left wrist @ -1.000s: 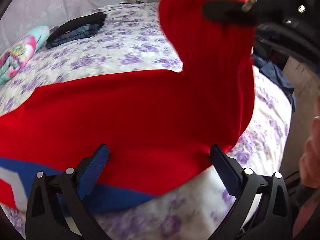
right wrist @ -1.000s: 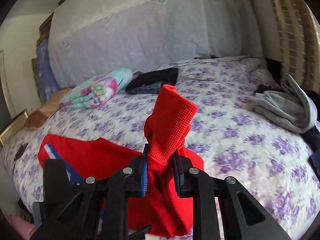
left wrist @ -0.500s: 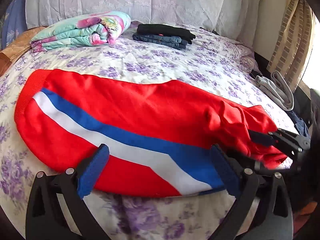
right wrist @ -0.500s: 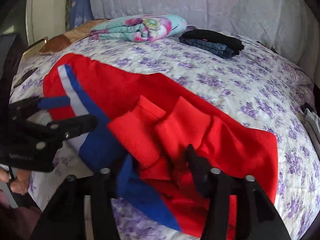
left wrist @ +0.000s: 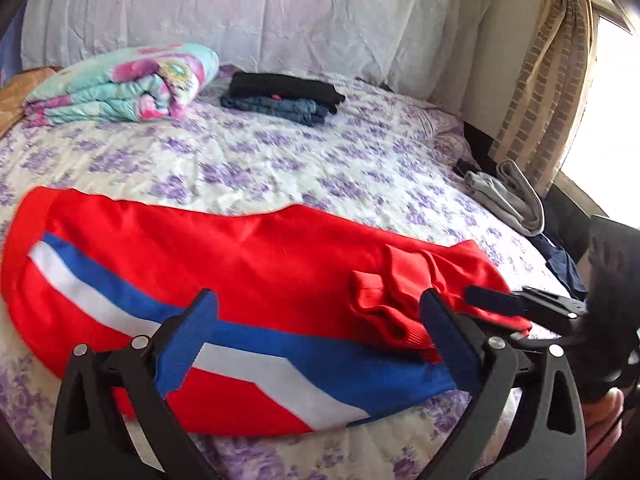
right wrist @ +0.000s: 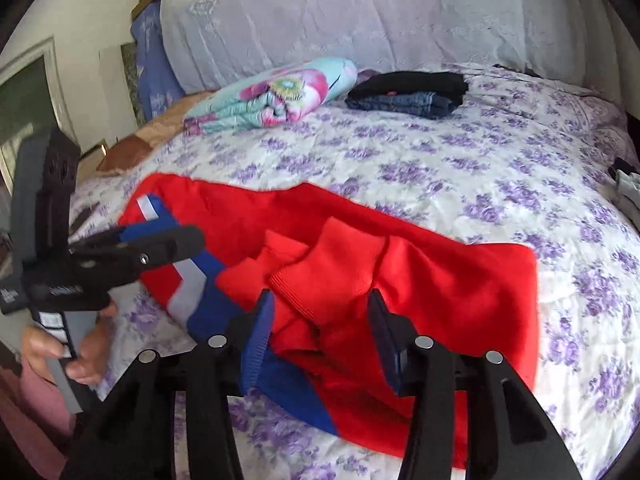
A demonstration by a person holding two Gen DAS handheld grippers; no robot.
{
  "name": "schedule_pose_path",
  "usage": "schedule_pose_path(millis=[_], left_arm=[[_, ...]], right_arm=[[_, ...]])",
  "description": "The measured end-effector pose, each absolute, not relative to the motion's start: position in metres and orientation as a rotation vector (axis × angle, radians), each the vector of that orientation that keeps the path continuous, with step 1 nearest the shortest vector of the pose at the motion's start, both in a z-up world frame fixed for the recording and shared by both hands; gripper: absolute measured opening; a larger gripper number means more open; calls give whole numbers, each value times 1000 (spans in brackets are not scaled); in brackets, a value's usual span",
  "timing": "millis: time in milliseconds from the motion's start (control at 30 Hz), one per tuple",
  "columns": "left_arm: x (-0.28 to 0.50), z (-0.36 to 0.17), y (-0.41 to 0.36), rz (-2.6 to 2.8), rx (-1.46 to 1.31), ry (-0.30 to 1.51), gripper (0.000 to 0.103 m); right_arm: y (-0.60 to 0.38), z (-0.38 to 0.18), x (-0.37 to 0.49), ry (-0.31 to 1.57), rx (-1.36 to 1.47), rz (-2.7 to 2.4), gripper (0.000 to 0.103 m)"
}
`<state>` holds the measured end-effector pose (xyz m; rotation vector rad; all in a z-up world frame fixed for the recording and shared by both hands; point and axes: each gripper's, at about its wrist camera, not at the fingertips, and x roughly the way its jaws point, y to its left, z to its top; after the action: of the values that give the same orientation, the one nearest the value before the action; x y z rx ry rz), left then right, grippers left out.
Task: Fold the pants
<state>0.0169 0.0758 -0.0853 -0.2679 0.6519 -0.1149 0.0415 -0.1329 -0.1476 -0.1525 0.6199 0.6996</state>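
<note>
Red pants (left wrist: 248,256) with a blue and white side stripe lie folded across the flowered bed (left wrist: 320,168), and their ribbed cuffs (left wrist: 396,292) rest loosely on top near the right end. My left gripper (left wrist: 316,312) hovers open above the stripe and holds nothing. In the right wrist view the cuffs (right wrist: 320,268) lie just past my right gripper (right wrist: 320,316). Its jaws are closing with red cloth lying between them, but the pads do not press on it. A hand (right wrist: 72,352) holds the left gripper (right wrist: 160,248) over the striped waist end.
A folded floral blanket (left wrist: 120,84) and a stack of black and denim clothes (left wrist: 280,96) sit at the head of the bed. A grey garment (left wrist: 508,200) lies at the right edge beside the curtain (left wrist: 540,80).
A second ago my right gripper held the red cuffs up in the air. They now lie on the pants and its jaws have let go. My left gripper drew back to the near edge.
</note>
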Motion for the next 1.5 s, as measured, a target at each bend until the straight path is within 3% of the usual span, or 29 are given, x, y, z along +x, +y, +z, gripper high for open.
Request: schedule_pose_path(millis=[133,433,500,533,567,600,633,667,867,900,933,967,1000,1067,1233,1300,1333,1500], left_arm=[[34,-110,71,-52,-234,788,98],[39,-51,36,-202,-207,623,98],[54,-51,14,-325,-231,636,97],[61,-56,7,-351,-240,662,92],[72,-65,-1,-352,-235,709,78],[86,-80,-7,-335,-222,789,71],[95,-96,-8,-316,-221,859,66],[100,-110,-7,-297,-227,897,67],[96,-117,-7,-290,-181,848,67],[96,-116,-8,-290,-177,844,67],[96,-116,-9,-288,-166,838,68],[95,-116,-11,-289,-155,831,70],[93,-115,-11,-290,-149,825,70],[88,-111,-12,-297,-141,817,72],[88,-113,-7,-319,-176,806,74],[86,-113,-7,-321,-178,803,74],[87,-113,-7,-325,-184,802,74],[87,-115,2,-357,-242,792,74]], right_arm=[[-124,-168,53,693,-177,708,48],[-212,-132,67,562,203,600,48],[-222,-141,86,594,288,595,41],[-225,-149,97,627,319,574,34],[-227,-159,108,671,329,533,29],[-228,-172,119,725,331,499,25],[-231,-181,125,757,357,491,14],[-238,-185,126,751,402,497,12],[-257,-160,101,637,486,558,19],[-258,-159,100,619,484,569,23],[-257,-160,102,614,469,555,35],[-256,-163,106,627,455,536,38],[-254,-169,116,656,455,517,37],[-258,-186,136,745,529,481,24],[-257,-164,138,657,565,536,26],[-248,-170,151,721,508,509,24],[-246,-180,159,772,492,488,18],[-258,-152,101,624,440,465,26]])
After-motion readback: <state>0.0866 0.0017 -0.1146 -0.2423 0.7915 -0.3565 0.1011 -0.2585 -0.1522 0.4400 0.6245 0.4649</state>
